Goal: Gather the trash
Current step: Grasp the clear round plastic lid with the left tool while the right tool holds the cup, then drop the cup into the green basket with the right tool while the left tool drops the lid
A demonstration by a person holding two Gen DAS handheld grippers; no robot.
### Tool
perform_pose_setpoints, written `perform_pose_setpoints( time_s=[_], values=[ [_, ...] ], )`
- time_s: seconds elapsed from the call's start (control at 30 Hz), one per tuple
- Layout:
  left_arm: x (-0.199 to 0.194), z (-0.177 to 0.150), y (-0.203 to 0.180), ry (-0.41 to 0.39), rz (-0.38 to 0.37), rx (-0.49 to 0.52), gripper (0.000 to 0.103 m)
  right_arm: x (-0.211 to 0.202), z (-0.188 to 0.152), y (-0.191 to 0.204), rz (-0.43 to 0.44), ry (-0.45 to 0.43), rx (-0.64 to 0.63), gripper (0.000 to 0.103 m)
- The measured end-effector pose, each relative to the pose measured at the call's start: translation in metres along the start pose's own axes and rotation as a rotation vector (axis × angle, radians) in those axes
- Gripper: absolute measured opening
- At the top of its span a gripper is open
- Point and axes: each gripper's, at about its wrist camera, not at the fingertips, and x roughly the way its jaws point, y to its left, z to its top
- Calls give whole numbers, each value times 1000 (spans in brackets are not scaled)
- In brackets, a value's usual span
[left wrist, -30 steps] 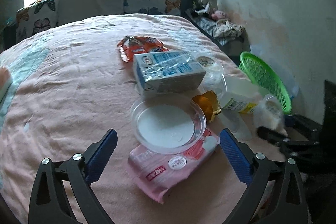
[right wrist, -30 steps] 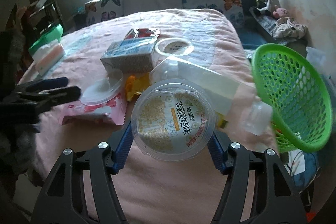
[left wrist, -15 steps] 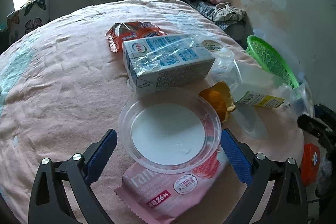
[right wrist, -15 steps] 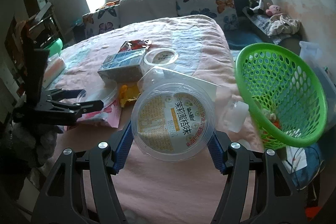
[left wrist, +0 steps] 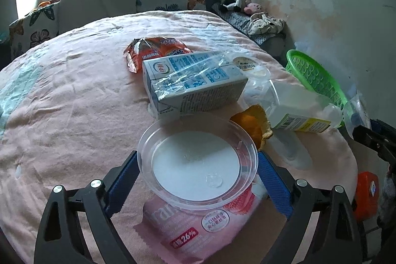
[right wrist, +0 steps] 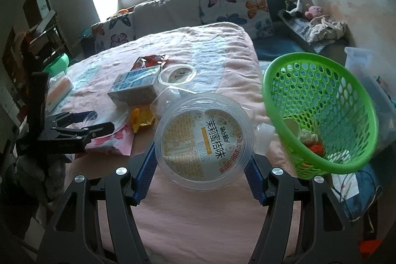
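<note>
Two grippers work over a pink bedspread (left wrist: 61,95) strewn with trash. The right gripper (right wrist: 203,165) has its blue pads clamped on either side of a round clear cup (right wrist: 204,144) with a printed yellow-and-white label, held clear of the bed just left of the green basket (right wrist: 319,115), which is tilted and already has a few scraps in its bottom. The left gripper (left wrist: 196,180) has just been closing: its pads now stand just beside the rim of a clear plastic lid (left wrist: 198,160), one on each side, though I cannot tell if they press on it yet. That lid lies on a pink wrapper (left wrist: 198,224). Behind it sit a blue-and-white milk carton (left wrist: 193,83), a red snack bag (left wrist: 153,50), an orange peel (left wrist: 252,125) and a toppled clear bottle (left wrist: 299,110)
</note>
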Motion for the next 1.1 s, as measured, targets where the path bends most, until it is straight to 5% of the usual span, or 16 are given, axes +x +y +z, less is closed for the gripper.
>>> perform_pose_setpoints(
  time_s=[0.3,0.63,1.1],
  values=[
    [-35,-9,-6,-45,-27,-7,89,-14,7,-29,-13,-34,64,65],
    [-69,13,-37,-120,-100,16,89,-14,15,-105,-97,-33,178,65],
    [-46,74,-118,-132,-164,112,89,12,12,-175,-139,15,234,72]
  ],
)
